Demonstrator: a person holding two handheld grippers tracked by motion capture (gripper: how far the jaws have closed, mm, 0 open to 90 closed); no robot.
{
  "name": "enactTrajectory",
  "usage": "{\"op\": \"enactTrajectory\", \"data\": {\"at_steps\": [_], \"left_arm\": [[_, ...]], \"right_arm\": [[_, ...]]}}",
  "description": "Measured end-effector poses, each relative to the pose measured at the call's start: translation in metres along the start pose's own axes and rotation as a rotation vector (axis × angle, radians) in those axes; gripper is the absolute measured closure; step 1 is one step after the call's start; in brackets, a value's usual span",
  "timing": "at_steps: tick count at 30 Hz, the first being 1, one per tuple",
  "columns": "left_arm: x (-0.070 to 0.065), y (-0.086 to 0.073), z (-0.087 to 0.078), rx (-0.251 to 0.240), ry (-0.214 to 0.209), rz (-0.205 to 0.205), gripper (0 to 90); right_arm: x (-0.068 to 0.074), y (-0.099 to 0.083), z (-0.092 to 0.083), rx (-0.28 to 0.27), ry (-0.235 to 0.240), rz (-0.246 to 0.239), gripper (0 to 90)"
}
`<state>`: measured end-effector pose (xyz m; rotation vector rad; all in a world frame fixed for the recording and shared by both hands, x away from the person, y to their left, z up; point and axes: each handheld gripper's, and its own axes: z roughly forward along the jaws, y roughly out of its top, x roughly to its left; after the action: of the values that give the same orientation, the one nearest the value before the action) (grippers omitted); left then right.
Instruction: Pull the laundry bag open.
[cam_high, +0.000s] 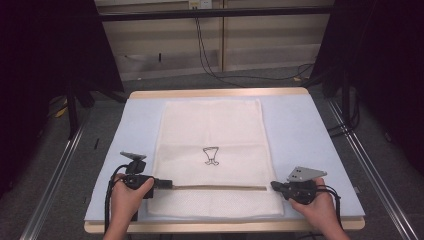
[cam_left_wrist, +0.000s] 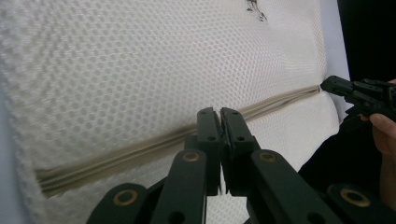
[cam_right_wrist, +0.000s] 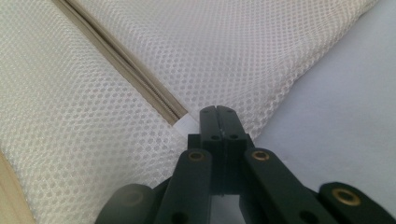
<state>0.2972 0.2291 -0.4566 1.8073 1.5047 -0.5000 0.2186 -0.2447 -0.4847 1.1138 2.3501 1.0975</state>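
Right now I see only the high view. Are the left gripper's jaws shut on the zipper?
Observer: In the left gripper view the left gripper is shut, with its tips over the zipper. Whether it grips anything, I cannot tell.
Operator: And the right one?
Observer: The right gripper is shut too, right beside a small white tab at the zipper's end.
Operator: Is the zipper open between them?
Observer: No, seen close it looks closed all the way from one gripper to the other.
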Motion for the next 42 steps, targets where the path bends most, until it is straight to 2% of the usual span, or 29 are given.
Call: {"op": "enactTrajectory", "data": {"at_steps": [4, 11, 14, 16, 22, 27, 29, 30, 31, 32, 33, 34, 35, 36, 37, 38, 39, 40, 41, 42], "left_arm": [[0.005, -0.001, -0.005, -0.002, 0.001, 0.000, 87.5], [0.021, -0.006, -0.020, -0.035, 0.001, -0.027, 87.5], [0.023, -0.008, -0.023, -0.037, 0.002, -0.035, 87.5], [0.026, -0.009, -0.026, -0.041, 0.022, -0.037, 87.4], [0.039, -0.012, -0.039, -0.067, 0.018, -0.064, 87.2], [0.046, -0.012, -0.052, -0.074, 0.044, -0.067, 87.1], [0.056, -0.015, -0.062, -0.094, 0.064, -0.082, 87.4], [0.056, -0.015, -0.062, -0.094, 0.064, -0.082, 87.2], [0.060, -0.016, -0.064, -0.101, 0.015, -0.103, 87.0], [0.064, -0.017, -0.065, -0.095, 0.020, -0.091, 86.6], [0.062, -0.016, -0.064, -0.077, 0.055, -0.068, 86.6], [0.062, -0.016, -0.064, -0.077, 0.055, -0.068, 86.6], [0.060, -0.016, -0.065, -0.130, 0.096, -0.040, 75.6], [0.060, -0.016, -0.065, -0.130, 0.096, -0.040, 68.7], [0.061, -0.016, -0.069, -0.174, 0.087, -0.026, 64.6], [0.061, -0.016, -0.069, -0.174, 0.087, -0.026, 60.2], [0.062, -0.016, -0.072, -0.239, 0.085, -0.003, 53.2], [0.062, -0.016, -0.072, -0.239, 0.085, -0.003, 50.8], [0.060, -0.016, -0.072, -0.284, 0.115, 0.044, 48.9], [0.060, -0.016, -0.072, -0.284, 0.115, 0.044, 47.1]], "right_arm": [[0.000, 0.000, 0.000, 0.000, 0.000, 0.000, 90.0], [0.000, 0.000, 0.000, 0.000, 0.002, -0.003, 90.0], [0.000, 0.000, 0.000, 0.001, 0.003, -0.002, 90.0], [0.000, 0.000, 0.000, 0.001, -0.004, -0.003, 90.0], [0.000, 0.000, 0.000, -0.002, -0.001, -0.003, 90.0], [0.000, 0.000, 0.000, 0.002, -0.005, -0.005, 90.0], [0.000, 0.000, 0.000, 0.002, -0.004, -0.007, 90.0], [0.000, 0.000, 0.000, 0.002, -0.004, -0.005, 90.0], [0.000, 0.000, 0.000, 0.001, -0.005, -0.008, 90.0], [0.000, 0.000, 0.000, 0.001, -0.004, -0.009, 90.0], [0.000, 0.000, 0.000, 0.001, -0.003, -0.008, 90.0], [0.000, 0.000, 0.000, 0.001, -0.003, -0.008, 90.0], [-0.001, -0.001, 0.000, -0.008, 0.006, 0.004, 90.0], [-0.002, -0.003, 0.000, -0.025, 0.013, 0.013, 89.5], [-0.004, -0.004, -0.001, -0.042, 0.027, 0.024, 82.3], [-0.004, -0.004, -0.001, -0.042, 0.027, 0.024, 82.3], [-0.011, -0.003, -0.006, -0.100, 0.057, 0.088, 50.9], [-0.011, -0.003, -0.006, -0.100, 0.057, 0.088, 50.9], [-0.018, -0.001, -0.011, -0.136, -0.006, 0.058, 50.3], [-0.018, -0.001, -0.011, -0.136, -0.006, 0.058, 50.3]]}}
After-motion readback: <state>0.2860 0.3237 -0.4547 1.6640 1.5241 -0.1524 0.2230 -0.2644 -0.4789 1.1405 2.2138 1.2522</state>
